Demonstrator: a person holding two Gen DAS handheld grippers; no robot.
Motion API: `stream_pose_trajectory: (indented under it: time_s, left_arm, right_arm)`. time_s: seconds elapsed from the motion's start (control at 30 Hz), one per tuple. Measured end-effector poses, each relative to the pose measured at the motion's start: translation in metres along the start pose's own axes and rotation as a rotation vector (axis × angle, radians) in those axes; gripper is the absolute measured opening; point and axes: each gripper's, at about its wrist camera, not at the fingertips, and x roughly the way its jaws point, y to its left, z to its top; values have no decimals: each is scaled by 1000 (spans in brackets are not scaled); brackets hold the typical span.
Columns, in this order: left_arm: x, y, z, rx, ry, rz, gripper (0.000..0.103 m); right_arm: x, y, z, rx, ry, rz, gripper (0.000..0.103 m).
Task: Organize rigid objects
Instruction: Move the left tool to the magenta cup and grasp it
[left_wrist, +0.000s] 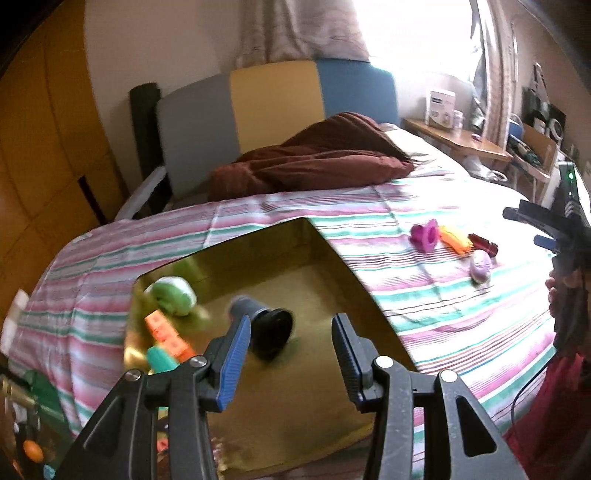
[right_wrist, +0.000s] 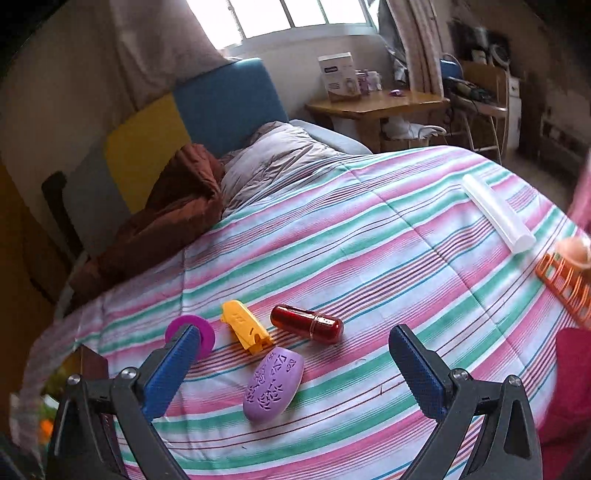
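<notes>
Over the gold box (left_wrist: 332, 254) on the striped bedspread (right_wrist: 369, 236), the left gripper (left_wrist: 291, 354) hangs spread and empty above a black cylinder (left_wrist: 266, 325), while the right gripper (right_wrist: 295, 369), also spread and empty, hovers near the purple case (right_wrist: 273, 384).

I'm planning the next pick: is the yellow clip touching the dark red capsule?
Apart. The right wrist view shows a strip of striped bedspread between the yellow clip and the dark red capsule.
</notes>
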Motion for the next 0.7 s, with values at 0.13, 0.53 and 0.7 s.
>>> stream_pose_trajectory:
  time_s: [0.13,0.53,0.7]
  left_arm:
    - [5,-22,8,49,-5,-11,49]
    - [48,-69,41,45,131,-150,56]
    - [80,-86,58,-14,241,-256,56]
  right_arm:
    - [-1,-6,0,39,1,17,103]
    - [-3,-27,5,173,5,54,103]
    - [-6,-31,6,198,2,79,103]
